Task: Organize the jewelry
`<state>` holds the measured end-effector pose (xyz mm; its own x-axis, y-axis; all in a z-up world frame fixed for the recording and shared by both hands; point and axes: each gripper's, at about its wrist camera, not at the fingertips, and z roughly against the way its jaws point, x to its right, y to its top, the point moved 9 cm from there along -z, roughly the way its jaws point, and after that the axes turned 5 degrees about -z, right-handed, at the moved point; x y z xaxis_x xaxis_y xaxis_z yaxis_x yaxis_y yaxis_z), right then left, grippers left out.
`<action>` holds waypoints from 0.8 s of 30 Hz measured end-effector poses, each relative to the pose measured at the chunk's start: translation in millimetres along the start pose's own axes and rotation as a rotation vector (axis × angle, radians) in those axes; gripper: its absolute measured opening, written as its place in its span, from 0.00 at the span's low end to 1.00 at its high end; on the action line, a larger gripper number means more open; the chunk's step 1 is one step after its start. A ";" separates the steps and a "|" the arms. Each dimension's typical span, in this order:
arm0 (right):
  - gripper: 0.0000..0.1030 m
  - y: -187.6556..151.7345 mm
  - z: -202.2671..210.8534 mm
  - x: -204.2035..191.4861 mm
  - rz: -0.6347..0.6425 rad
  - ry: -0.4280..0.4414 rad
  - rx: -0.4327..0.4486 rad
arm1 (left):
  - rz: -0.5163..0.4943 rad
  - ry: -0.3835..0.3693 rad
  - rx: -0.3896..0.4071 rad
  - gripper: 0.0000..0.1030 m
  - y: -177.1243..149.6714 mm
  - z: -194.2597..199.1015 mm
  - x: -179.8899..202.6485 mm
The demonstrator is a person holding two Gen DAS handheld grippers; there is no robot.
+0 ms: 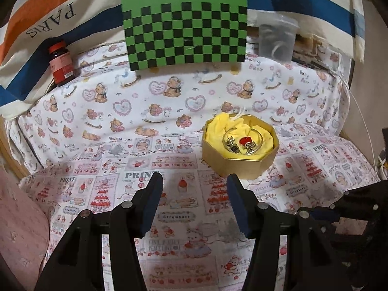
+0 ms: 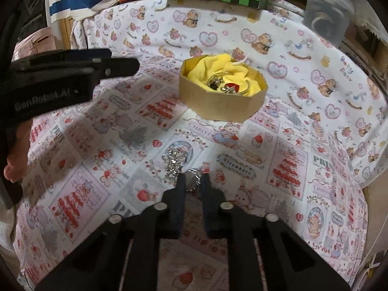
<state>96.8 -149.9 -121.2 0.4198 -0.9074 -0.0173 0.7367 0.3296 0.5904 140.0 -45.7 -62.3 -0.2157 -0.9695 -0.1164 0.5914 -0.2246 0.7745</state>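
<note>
We narrow the right hand-held gripper (image 2: 192,181) around the silver chain piece (image 2: 178,163), near the gold box (image 2: 222,106) | left hand-held gripper (image 1: 195,189) wide, empty | light, limp, slippery: pinch its ring.

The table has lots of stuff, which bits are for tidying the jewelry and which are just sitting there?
For the job: gold box with yellow cloth, bracelet inside it, silver chain at the right gripper.

Just lying about: red bottle, checkered board, plastic cup.
</note>
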 end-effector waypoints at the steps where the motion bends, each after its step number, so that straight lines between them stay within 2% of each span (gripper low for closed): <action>1: 0.05 0.3 1.4 0.3 -0.004 0.002 0.003 | -0.006 -0.002 0.000 0.52 -0.3 -0.5 1.9; 12: 0.06 14.3 17.2 23.9 -0.122 0.039 0.051 | 0.012 -0.009 0.015 0.52 1.4 3.7 0.0; 14: 0.11 16.1 18.5 25.1 -0.130 0.048 0.059 | 0.013 -0.005 0.020 0.52 2.0 4.9 -1.1; 15: 0.17 16.5 19.1 24.8 -0.131 0.051 0.062 | 0.014 -0.001 0.021 0.52 1.9 5.4 -1.6; 17: 0.23 16.9 18.5 21.0 -0.112 0.059 0.066 | 0.014 0.000 0.023 0.52 2.0 5.8 -1.8; 24: 0.26 6.6 5.8 -11.8 0.065 0.026 0.033 | -0.004 -0.001 0.018 0.52 0.7 6.2 2.1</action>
<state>93.6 -138.5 -112.4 0.4803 -0.8771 0.0009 0.6895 0.3782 0.6176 135.1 -47.2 -58.2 -0.2184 -0.9686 -0.1190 0.5765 -0.2265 0.7851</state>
